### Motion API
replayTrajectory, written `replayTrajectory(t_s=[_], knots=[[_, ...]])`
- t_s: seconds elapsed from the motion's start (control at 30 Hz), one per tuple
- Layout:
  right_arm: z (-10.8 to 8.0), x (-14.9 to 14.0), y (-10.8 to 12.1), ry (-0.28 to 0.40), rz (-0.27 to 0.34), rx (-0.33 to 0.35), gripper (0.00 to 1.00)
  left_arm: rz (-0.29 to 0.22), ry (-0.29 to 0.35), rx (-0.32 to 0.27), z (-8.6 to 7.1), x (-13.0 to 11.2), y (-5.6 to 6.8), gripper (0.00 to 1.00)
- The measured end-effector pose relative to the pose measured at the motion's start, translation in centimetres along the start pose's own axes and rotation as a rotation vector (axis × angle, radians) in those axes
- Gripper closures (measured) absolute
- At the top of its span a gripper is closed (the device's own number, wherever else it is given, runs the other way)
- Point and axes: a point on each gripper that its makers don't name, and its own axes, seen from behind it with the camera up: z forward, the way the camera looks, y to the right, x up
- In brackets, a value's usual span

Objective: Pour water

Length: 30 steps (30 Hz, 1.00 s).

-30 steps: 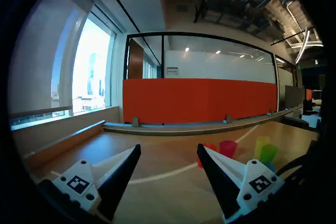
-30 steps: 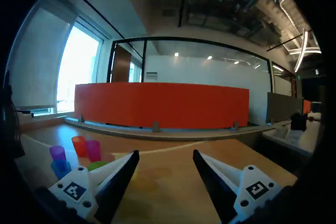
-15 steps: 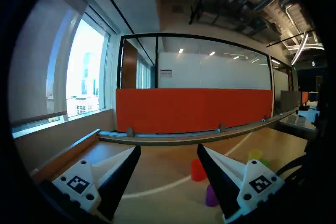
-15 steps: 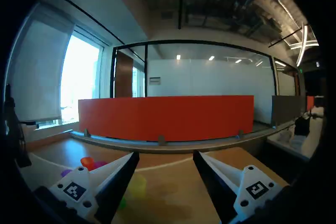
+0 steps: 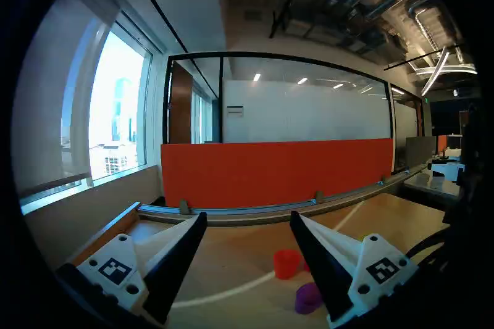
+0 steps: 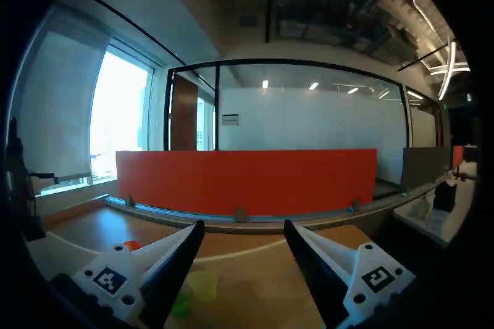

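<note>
Spread wide on the left gripper (image 5: pixel 247 215), clasping nothing: two white wedge-shaped plastic fingers (image 5: pixel 336 255). On the smooth wooden table (image 5: pixel 234 267), short of the matte orange partition (image 5: pixel 278 171): a tapered red cup (image 5: pixel 286 263) and a purple cup (image 5: pixel 307 298). Equally agape and empty, the right gripper (image 6: pixel 242 224); short of the partition, a translucent yellow cup (image 6: pixel 202 284) and a green cup (image 6: pixel 180 305).

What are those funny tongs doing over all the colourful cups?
A person holds a pair of tongs in each hand over a wooden table. The left tongs are open and empty, with a red cup and a purple cup on the table ahead of them. The right tongs are open and empty too, with a yellow cup and a green cup on the table in front. Nothing is gripped, and no pouring has started yet.
</note>
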Motion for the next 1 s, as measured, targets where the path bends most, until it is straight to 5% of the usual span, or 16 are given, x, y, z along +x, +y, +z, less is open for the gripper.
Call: replayTrajectory(t_s=[0.3, 0.6, 1.0], knots=[[0.2, 0.3, -0.7, -0.007, -0.005, 0.048, 0.01, -0.004, -0.015, -0.04, 0.2, 0.5, 0.6, 0.0], [0.0, 0.6, -2.8, -0.006, 0.001, 0.184, 0.01, -0.037, -0.043, -0.207, 0.3, 0.1, 3.7, 0.0], [-1.3, 1.8, -8.1, -0.006, -0.044, 0.426, 0.01, -0.009, -0.031, -0.392, -0.4, 1.1, 7.5, 0.0]])
